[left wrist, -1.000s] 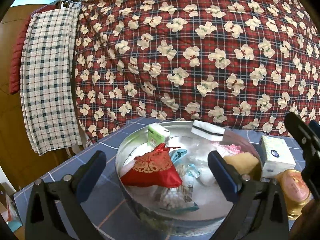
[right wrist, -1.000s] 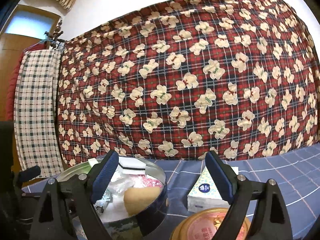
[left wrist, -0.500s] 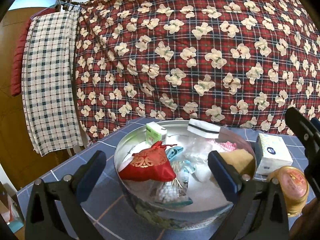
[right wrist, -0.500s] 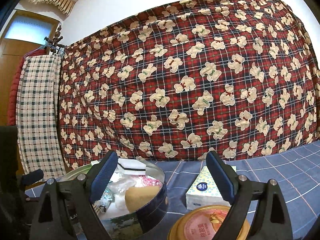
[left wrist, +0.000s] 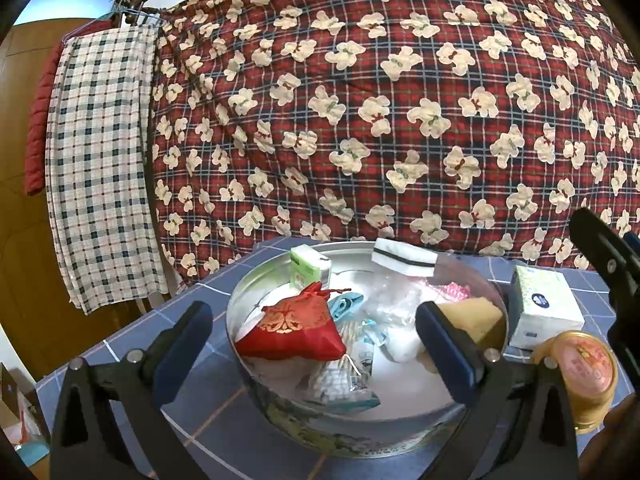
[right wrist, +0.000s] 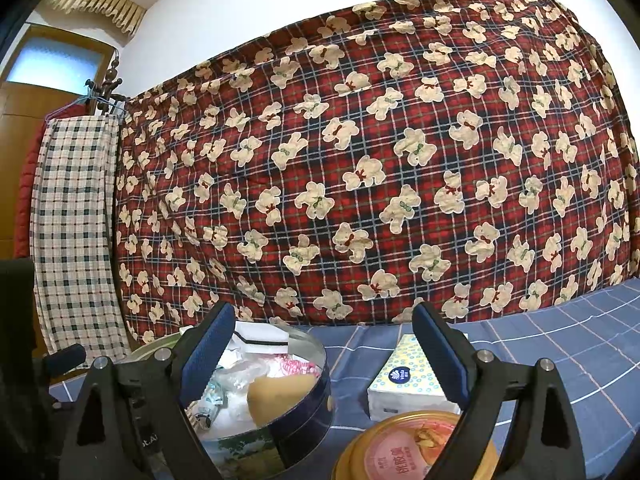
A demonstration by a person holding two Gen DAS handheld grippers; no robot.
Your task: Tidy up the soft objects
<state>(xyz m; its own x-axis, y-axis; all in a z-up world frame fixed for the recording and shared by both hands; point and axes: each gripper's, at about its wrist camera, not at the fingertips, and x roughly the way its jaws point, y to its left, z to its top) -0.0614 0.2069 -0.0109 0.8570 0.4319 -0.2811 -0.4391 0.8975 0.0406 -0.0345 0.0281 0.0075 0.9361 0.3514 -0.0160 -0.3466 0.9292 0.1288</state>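
Here the round tin [left wrist: 400, 436] serves as the landmark: inside it lie a red drawstring pouch [left wrist: 296, 330], a yellow sponge [left wrist: 472, 316], a white sponge with a dark stripe [left wrist: 404, 258] propped on the far rim, a small green packet [left wrist: 310, 266] and some crinkly clear bags [left wrist: 394, 300]. Just right of the tin a tissue pack [left wrist: 544, 308] stands on the blue checked cloth [left wrist: 168, 364], and nearer the camera than that pack sits a gold-lidded can [left wrist: 580, 372]. The left gripper [left wrist: 316, 350] hovers over the tin's near rim with its jaws wide apart and nothing between them; the right gripper [right wrist: 324, 350] (seen over the can and the pack) is likewise spread and empty. Most soft things already lie in the tin, so the scene fits either gathering them in or picking them out. Whichever it is, any grasp on the pouch or sponge calls for a gentle squeeze at the bulk, since both will deform.
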